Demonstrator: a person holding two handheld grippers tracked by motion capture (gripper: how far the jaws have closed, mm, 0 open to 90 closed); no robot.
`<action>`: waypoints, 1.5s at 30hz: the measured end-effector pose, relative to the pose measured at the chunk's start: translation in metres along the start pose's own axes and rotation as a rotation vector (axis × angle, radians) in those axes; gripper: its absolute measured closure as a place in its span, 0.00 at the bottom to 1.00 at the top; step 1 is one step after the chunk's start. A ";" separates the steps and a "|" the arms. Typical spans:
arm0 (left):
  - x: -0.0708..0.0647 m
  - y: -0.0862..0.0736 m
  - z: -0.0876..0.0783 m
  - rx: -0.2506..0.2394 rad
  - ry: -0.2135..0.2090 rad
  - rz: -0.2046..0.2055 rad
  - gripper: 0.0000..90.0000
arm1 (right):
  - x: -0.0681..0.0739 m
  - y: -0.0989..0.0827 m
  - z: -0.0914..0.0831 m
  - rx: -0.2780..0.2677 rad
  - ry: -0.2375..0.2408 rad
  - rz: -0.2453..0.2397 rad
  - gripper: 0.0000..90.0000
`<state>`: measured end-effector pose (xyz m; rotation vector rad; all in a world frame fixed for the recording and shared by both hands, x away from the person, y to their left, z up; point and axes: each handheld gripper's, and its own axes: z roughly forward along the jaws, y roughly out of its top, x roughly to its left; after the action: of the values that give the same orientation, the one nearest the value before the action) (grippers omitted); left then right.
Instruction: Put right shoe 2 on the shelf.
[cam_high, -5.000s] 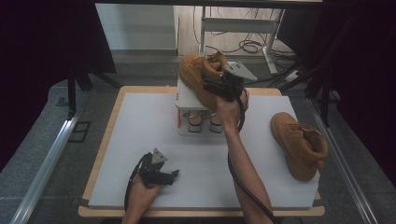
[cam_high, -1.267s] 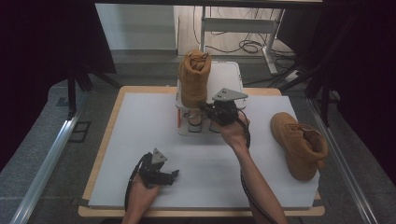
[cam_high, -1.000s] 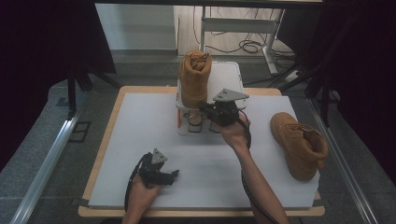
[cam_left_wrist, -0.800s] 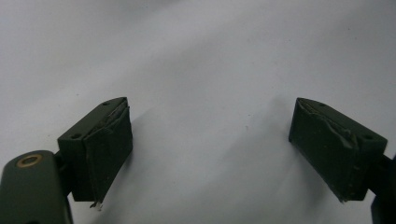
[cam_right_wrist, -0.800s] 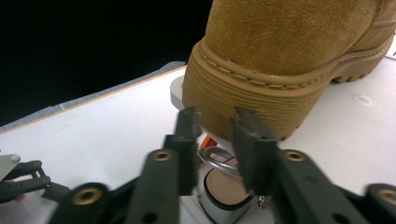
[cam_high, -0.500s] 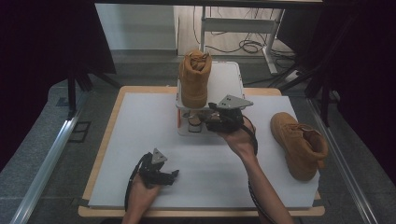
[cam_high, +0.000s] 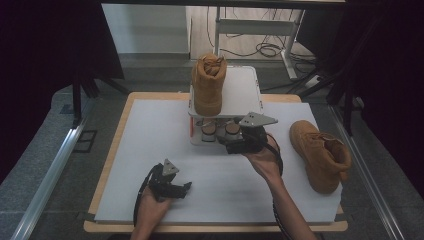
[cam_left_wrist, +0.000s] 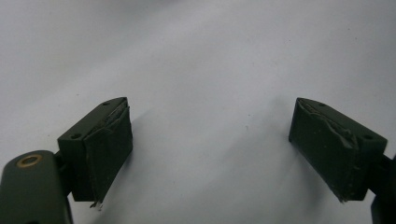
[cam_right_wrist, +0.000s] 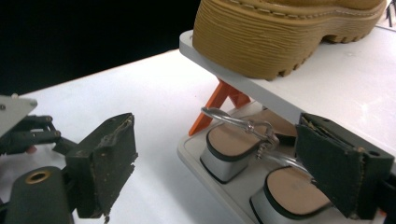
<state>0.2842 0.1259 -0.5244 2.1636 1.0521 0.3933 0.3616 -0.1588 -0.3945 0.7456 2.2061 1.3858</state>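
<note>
Tan boot (cam_high: 208, 85) on white rack (cam_high: 245, 95), right gripper (cam_high: 235, 145) jaws just opened wide, empty, left gripper (cam_high: 172, 187) jaws wide, empty, on table (cam_high: 150, 130).

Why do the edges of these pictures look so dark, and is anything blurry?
In the high view, light falls on the white table while the surroundings stay nearly black. In the left gripper view, the jaws cast soft shadows on the white surface. In the right gripper view, the boot sole is sharp, the background black, and the nearest jaw edges slightly soft.

We see a white wood-edged worktop (cam_high: 150, 150) standing on grey carpeted floor (cam_high: 50, 180). Beyond it, black cables (cam_high: 265, 49) lie beneath a grey metal frame (cam_high: 255, 25); darkness flanks both sides.
</note>
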 end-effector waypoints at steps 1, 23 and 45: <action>0.000 0.000 0.000 0.000 0.000 0.000 0.15 | 0.000 -0.001 -0.002 0.002 -0.005 -0.003 0.11; 0.000 0.000 0.000 -0.001 -0.002 -0.001 0.15 | -0.005 -0.046 -0.041 -0.005 -0.067 0.055 0.00; 0.000 0.000 0.000 0.000 -0.003 -0.004 0.15 | -0.020 -0.091 -0.089 0.013 -0.156 0.150 0.00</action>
<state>0.2841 0.1260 -0.5244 2.1606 1.0548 0.3879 0.3032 -0.2642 -0.4399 1.0065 2.0759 1.3345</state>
